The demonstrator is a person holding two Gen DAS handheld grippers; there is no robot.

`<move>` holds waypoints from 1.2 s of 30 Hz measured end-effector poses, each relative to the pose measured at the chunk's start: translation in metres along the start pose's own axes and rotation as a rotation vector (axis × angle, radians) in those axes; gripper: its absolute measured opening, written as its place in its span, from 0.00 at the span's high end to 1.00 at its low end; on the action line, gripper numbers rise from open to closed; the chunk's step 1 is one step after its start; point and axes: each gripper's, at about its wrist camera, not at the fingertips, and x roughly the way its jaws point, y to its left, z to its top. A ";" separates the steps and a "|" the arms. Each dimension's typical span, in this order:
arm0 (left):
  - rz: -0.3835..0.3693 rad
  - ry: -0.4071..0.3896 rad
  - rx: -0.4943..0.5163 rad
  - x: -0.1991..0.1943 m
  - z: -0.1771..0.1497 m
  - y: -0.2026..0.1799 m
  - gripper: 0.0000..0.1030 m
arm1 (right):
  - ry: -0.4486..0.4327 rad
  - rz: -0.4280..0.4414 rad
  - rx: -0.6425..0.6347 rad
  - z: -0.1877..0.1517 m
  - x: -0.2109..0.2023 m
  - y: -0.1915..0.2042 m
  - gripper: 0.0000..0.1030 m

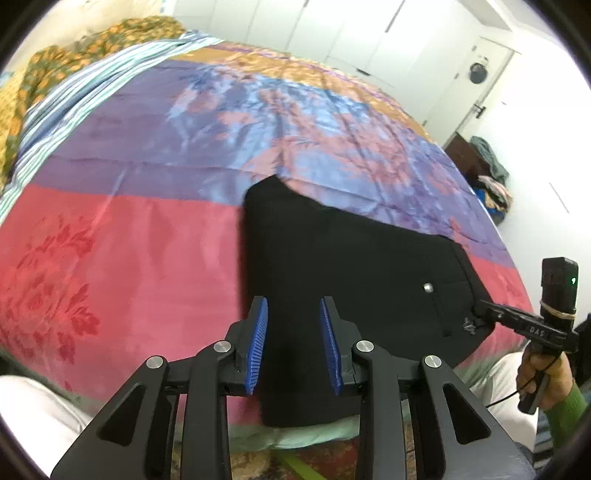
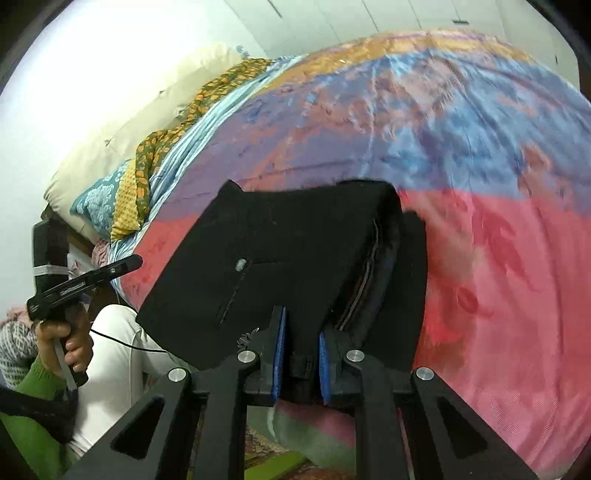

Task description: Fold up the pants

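- Right hand-held gripper [image 2: 300, 354] is clenched on the black pants [image 2: 280, 258], its blue pads [image 2: 281, 354] pressing a thick bunch of waistband fabric between them.
- Left hand-held gripper [image 1: 293, 343] is released: its blue pads [image 1: 258, 343] stand apart above the near part of the pants [image 1: 332, 273], with nothing gripped between them.
- Folded into a dark slab, the pants lie on the bed near its front edge, on the red band of the bedspread [image 1: 110, 258]; a silver button [image 1: 427, 287] and a pocket seam face up, and stacked layers show along the right side in the right wrist view.
- Beyond the red band, the bedspread turns purple, then blue and orange.
- Striped sheet [image 1: 74, 99] and floral orange cloth [image 1: 92, 48] lie at the far left end of the bed, beside pillows [image 2: 110, 206].
- A person's hand [image 2: 70, 343] in a green sleeve [image 2: 37, 384] grips the left tool's handle; white trouser legs [image 2: 110, 354] stand against the bed edge.
- White cabinet doors [image 1: 351, 33] line the wall behind.
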 end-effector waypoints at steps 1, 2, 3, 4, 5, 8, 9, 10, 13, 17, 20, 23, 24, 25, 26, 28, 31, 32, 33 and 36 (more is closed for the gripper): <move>0.007 0.004 -0.004 0.001 -0.003 0.004 0.72 | 0.013 -0.010 0.013 0.000 0.005 -0.005 0.85; 0.014 0.006 -0.007 0.000 -0.004 0.007 0.72 | 0.038 -0.024 0.032 -0.003 0.011 -0.012 0.85; 0.022 0.004 -0.010 -0.001 -0.007 0.012 0.72 | 0.055 -0.028 0.046 -0.005 0.017 -0.018 0.85; 0.030 0.003 -0.014 -0.002 -0.009 0.016 0.72 | 0.068 -0.027 0.070 -0.007 0.021 -0.023 0.84; 0.039 0.002 -0.021 -0.004 -0.011 0.020 0.70 | 0.067 -0.024 0.087 -0.007 0.020 -0.026 0.73; 0.062 -0.003 -0.057 -0.010 -0.015 0.039 0.70 | 0.001 -0.032 0.121 0.003 -0.005 -0.034 0.55; 0.069 -0.003 -0.067 -0.011 -0.016 0.044 0.70 | -0.023 -0.049 0.123 0.006 -0.014 -0.036 0.55; 0.075 -0.002 -0.073 -0.010 -0.016 0.046 0.70 | -0.042 -0.065 0.125 0.011 -0.022 -0.038 0.55; 0.090 0.005 -0.056 -0.004 -0.016 0.041 0.70 | -0.056 -0.055 0.084 0.027 -0.037 -0.030 0.55; 0.076 0.029 0.006 0.006 -0.020 0.019 0.70 | 0.144 -0.085 0.028 0.027 0.008 -0.006 0.56; 0.083 0.035 0.064 0.004 -0.022 0.002 0.67 | 0.188 -0.171 -0.068 0.019 0.025 0.005 0.86; 0.086 0.007 0.132 -0.005 -0.025 -0.021 0.43 | 0.122 -0.209 -0.063 0.025 0.001 0.002 0.95; 0.107 0.003 0.156 -0.003 -0.025 -0.027 0.35 | 0.123 -0.238 -0.060 0.022 0.002 -0.005 0.95; 0.147 0.003 0.188 0.003 -0.025 -0.035 0.34 | 0.145 -0.273 -0.041 0.016 0.010 -0.018 0.95; 0.172 0.016 0.206 0.009 -0.025 -0.038 0.34 | 0.179 -0.285 -0.010 0.007 0.020 -0.031 0.95; 0.198 0.067 0.209 0.023 -0.022 -0.042 0.35 | 0.174 -0.280 0.012 0.001 0.024 -0.036 0.94; 0.215 0.079 0.197 0.027 -0.017 -0.042 0.35 | 0.108 -0.325 0.021 0.013 0.000 -0.025 0.64; 0.224 0.078 0.199 0.028 -0.015 -0.042 0.35 | 0.065 -0.363 0.005 0.020 -0.011 -0.018 0.54; 0.231 0.081 0.202 0.030 -0.015 -0.043 0.35 | 0.018 -0.383 -0.026 0.029 -0.021 -0.009 0.54; 0.245 0.095 0.203 0.033 -0.013 -0.044 0.35 | -0.079 -0.328 -0.113 0.054 -0.037 0.024 0.54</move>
